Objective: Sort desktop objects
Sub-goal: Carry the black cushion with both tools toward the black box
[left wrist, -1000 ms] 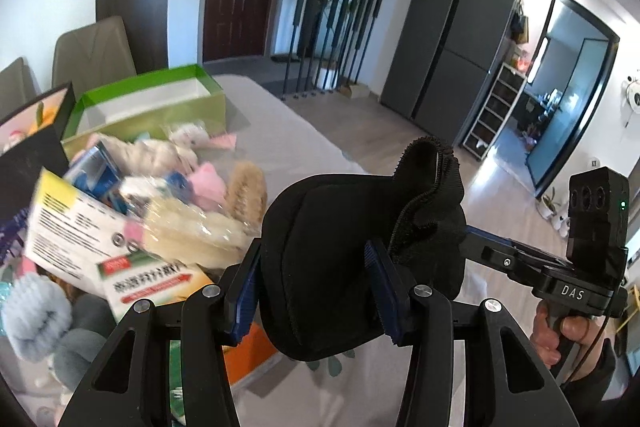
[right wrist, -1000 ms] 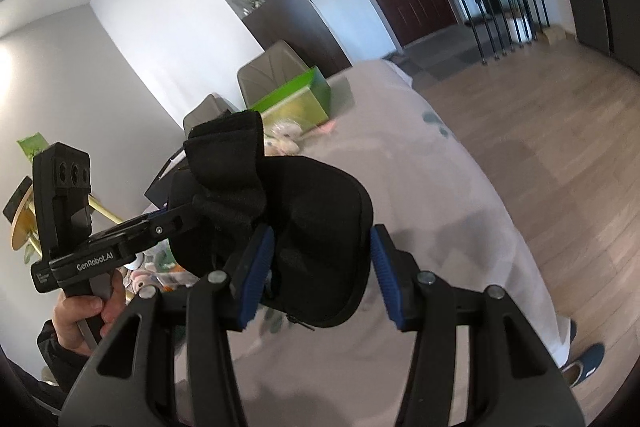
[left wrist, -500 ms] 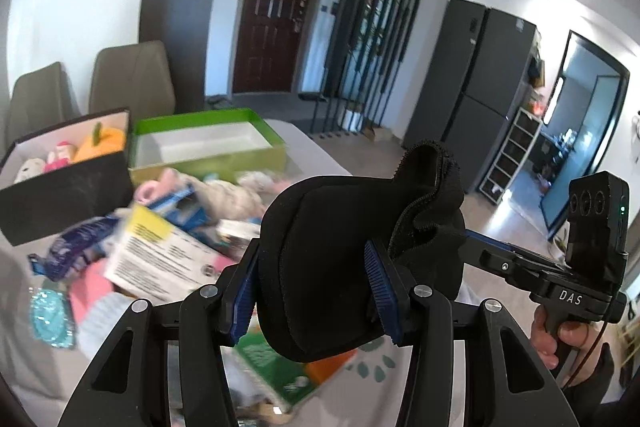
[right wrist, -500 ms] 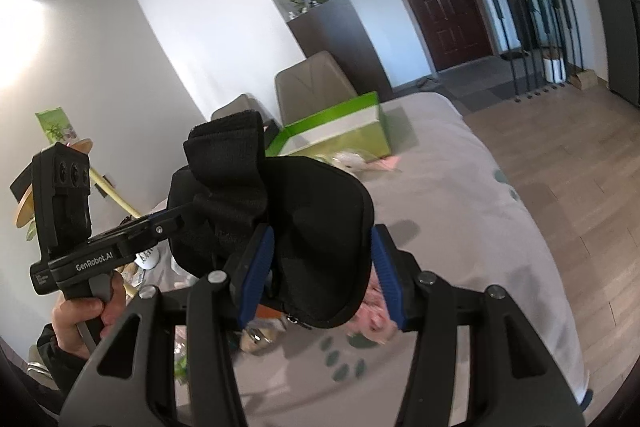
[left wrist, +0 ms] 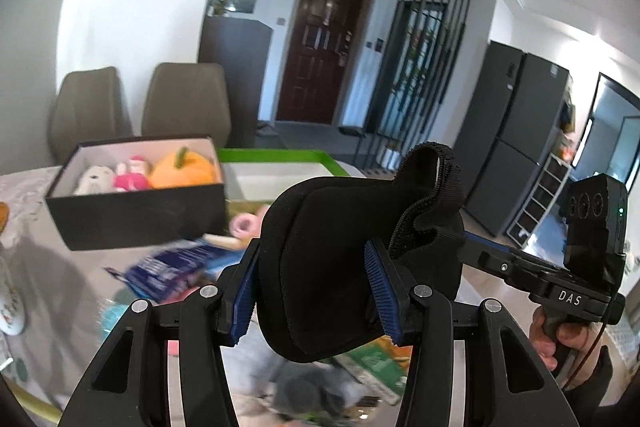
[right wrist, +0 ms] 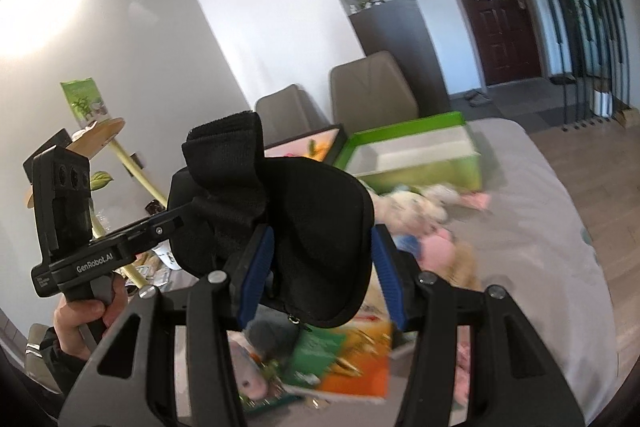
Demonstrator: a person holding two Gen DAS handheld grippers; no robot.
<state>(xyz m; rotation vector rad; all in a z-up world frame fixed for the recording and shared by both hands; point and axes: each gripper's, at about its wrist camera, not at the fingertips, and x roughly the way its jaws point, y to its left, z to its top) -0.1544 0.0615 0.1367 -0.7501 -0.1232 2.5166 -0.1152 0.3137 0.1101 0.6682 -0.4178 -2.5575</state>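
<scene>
A black padded eye mask [left wrist: 320, 259] with a folded elastic strap [left wrist: 428, 179] hangs in the air above the cluttered table, held from both sides. My left gripper [left wrist: 316, 291] is shut on its lower part, blue pads [left wrist: 376, 283] pressing the fabric. In the right wrist view the same mask [right wrist: 316, 219] sits between the blue pads [right wrist: 256, 267] of my right gripper [right wrist: 320, 275], also shut on it. Each view shows the other gripper's handle held by a hand [left wrist: 560, 339] [right wrist: 80, 323]; its fingertips are hidden behind the mask.
A black box [left wrist: 140, 223] holding plush toys and an orange pumpkin stands at the back left, a green box [right wrist: 420, 163] beside it. Below lie a blue packet [left wrist: 172, 267], a green-orange booklet [right wrist: 340, 359] and plush toys [right wrist: 420, 211] on the grey tablecloth [right wrist: 540, 267]. Two chairs stand behind.
Both grippers have risen with the mask and swung left. The black box has come into the left view and the green box has shifted towards the middle. The grips look unchanged.
</scene>
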